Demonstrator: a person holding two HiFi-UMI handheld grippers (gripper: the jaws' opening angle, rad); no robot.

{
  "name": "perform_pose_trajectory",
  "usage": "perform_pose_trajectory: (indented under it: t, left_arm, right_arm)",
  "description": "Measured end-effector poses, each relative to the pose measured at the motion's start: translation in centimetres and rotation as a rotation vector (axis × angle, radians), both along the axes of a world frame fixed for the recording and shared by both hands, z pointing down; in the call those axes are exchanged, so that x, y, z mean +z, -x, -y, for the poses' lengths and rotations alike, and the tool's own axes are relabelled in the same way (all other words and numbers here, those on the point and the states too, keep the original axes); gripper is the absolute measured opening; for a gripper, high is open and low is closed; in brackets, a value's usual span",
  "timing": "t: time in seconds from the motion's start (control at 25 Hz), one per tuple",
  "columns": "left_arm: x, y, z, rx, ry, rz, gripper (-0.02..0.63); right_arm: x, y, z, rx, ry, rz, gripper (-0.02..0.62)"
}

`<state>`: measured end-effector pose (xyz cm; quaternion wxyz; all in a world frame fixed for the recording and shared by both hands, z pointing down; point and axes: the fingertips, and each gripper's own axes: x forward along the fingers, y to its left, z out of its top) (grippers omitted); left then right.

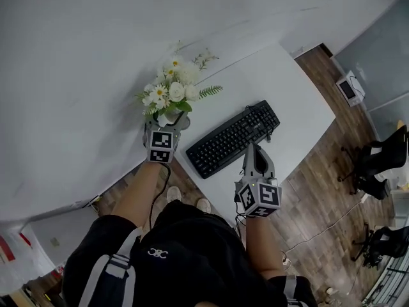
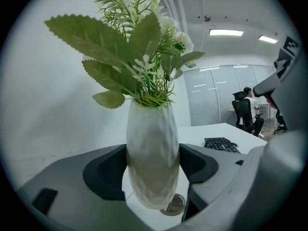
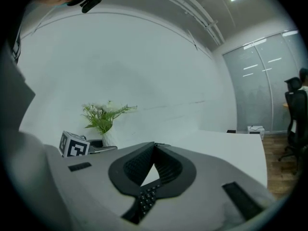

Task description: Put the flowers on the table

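Left gripper (image 1: 165, 128) fingers grasp the white faceted vase (image 2: 153, 148) of white artificial flowers (image 1: 169, 88), centre-left of frame, at the white bench (image 1: 287, 88) edge. Right gripper (image 1: 254, 151) fingers clenched, empty, near the black keyboard (image 1: 233, 138).

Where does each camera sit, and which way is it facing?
Head view: on the person's head, looking steeply down at table, flowers, keyboard; shows left tongs, right tongs, forearms, torso.
Left gripper view: on the left tongs, looking along jaws shut on the vase; right tongs at right edge.
Right gripper view: on the right tongs, looking past shut jaws toward wall, flowers, left tongs.
Shared: flowers and keyboard appear in all three.
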<state>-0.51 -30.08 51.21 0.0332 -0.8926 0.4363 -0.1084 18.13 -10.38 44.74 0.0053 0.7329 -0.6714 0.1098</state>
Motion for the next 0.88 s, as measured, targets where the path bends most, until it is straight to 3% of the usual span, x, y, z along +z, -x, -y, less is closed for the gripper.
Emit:
perform_pose_trajectory:
  t: [0.16,0.36,0.56,0.72,0.88]
  left_arm:
    - [1.1,-0.3,0.8,-0.004,-0.032,0.021,0.35]
    - [1.0,2.3,-0.3,-0.032,-0.012,0.014,0.35]
    - [1.1,1.6,-1.4,-0.033,-0.02,-0.005,0.35]
    - [2.3,0.8,0.5,-0.014,-0.032,-0.02,0.356]
    - [4.5,0.4,3.1,-0.037,0.008,-0.03,0.362]
  right_arm:
    - [-0.5,-0.7,-1.9,0.047,0.021,-0.02,0.005]
    - [-1.2,1.1,-4.7,0.049,0.078,-0.022,0.005]
    - [-1.1,-0.3,-7.4,0.061,0.115,-0.037,0.005]
    - [-0.2,-1.0,-5.8,0.081,0.11,-0.054,0.005]
    - [1.4,-1.4,-3.1,0.098,0.107,-0.055,0.005]
